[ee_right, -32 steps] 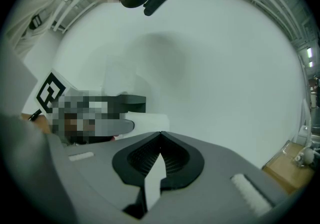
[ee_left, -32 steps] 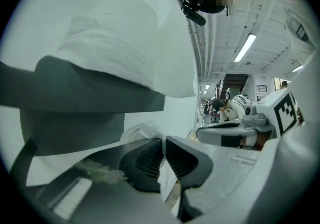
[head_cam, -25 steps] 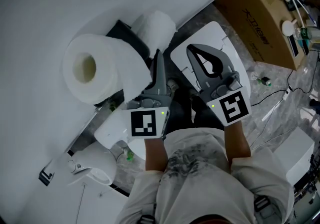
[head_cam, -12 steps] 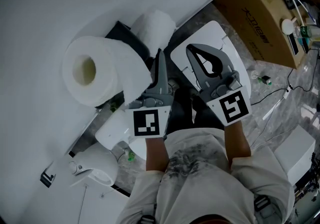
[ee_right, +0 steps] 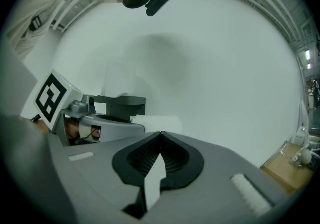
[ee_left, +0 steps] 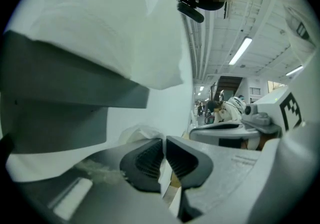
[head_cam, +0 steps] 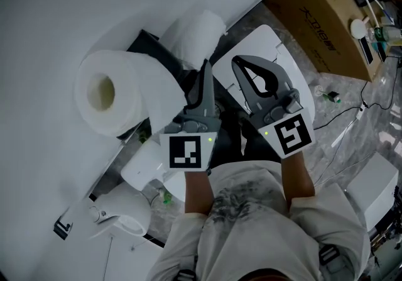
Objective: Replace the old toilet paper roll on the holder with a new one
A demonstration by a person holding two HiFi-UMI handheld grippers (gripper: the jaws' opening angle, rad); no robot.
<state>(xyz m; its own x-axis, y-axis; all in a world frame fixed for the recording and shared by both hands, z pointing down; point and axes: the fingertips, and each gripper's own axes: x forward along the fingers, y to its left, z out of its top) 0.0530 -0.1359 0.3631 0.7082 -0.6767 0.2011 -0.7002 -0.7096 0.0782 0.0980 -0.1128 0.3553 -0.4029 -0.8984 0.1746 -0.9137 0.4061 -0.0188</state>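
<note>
Holder (head_cam: 146,39) mostly hidden behind toilet paper roll (head_cam: 116,94); only dark corners show. Left gripper (ee_left: 164,158) jaws nearly together, can't tell if thin paper is pinched in the slit. Cardboard box (head_cam: 326,16) cut off at top edge. Small items (head_cam: 360,29) on it too small to identify.

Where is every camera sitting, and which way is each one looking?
Head view: on the person's head, looking steeply down at the toilet paper roll, left gripper, right gripper; forearms, shirt show.
Left gripper view: on the left gripper, looking along its jaws beside the roll; shirt at a top corner.
Right gripper view: on the right gripper, facing the white wall; shirt at a top corner.
Shared: each gripper view catches the other gripper.
</note>
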